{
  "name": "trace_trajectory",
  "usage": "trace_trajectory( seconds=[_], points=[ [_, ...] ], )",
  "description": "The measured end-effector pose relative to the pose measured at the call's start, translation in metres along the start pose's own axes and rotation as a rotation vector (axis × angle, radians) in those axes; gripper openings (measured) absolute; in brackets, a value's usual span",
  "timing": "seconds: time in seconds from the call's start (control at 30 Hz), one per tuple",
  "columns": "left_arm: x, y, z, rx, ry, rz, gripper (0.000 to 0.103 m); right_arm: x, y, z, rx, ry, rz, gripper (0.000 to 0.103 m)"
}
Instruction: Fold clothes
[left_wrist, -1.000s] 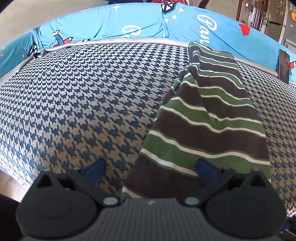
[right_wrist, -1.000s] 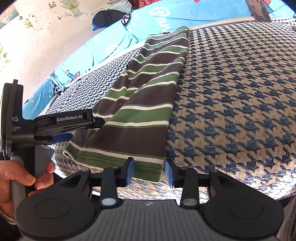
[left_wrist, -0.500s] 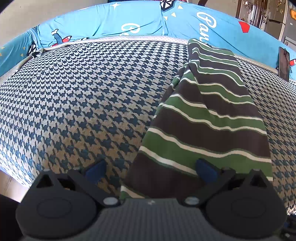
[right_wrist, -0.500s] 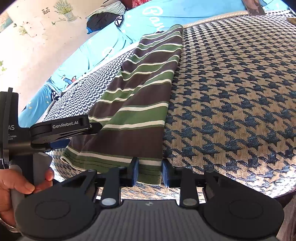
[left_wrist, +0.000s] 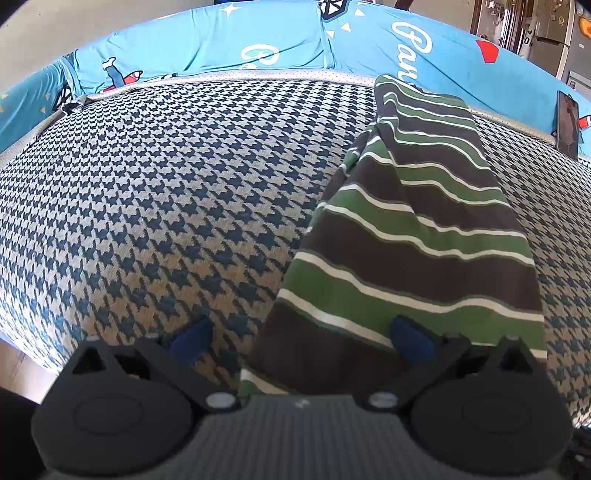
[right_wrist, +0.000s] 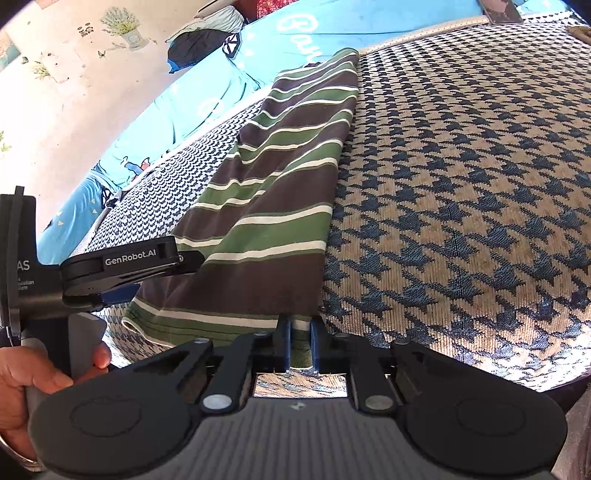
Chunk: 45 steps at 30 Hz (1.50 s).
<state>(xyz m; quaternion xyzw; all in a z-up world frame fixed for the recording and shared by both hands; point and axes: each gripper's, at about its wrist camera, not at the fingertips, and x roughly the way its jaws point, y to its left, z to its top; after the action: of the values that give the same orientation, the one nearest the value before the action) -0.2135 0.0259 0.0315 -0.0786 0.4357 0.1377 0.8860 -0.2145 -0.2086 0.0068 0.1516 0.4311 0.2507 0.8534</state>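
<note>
Shirt (right_wrist: 273, 206) hem between closing right tongs (right_wrist: 299, 345)

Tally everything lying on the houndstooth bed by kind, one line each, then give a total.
Striped garments: 1, a long folded green, brown and white striped knit garment
Phones: 1, a dark flat rectangular phone at the far edge by the blue printed sheet
Total: 2
</note>
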Motion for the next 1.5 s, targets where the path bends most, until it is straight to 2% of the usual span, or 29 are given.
trace_trajectory(
  seconds=[0.43, 0.67, 1.5],
  points=[
    [0.002, 0.000, -0.002, 0.002, -0.006, 0.003, 0.103, -0.004, 0.011, -0.004, -0.097, -0.013, -0.033, 0.011],
    [0.002, -0.001, -0.002, 0.002, -0.007, 0.006, 0.103, -0.003, 0.004, -0.001, -0.025, -0.006, -0.013, 0.011],
    [-0.002, 0.003, -0.002, -0.026, -0.015, 0.021, 0.103, -0.019, 0.026, -0.009, -0.218, 0.009, -0.036, 0.007]
  ],
)
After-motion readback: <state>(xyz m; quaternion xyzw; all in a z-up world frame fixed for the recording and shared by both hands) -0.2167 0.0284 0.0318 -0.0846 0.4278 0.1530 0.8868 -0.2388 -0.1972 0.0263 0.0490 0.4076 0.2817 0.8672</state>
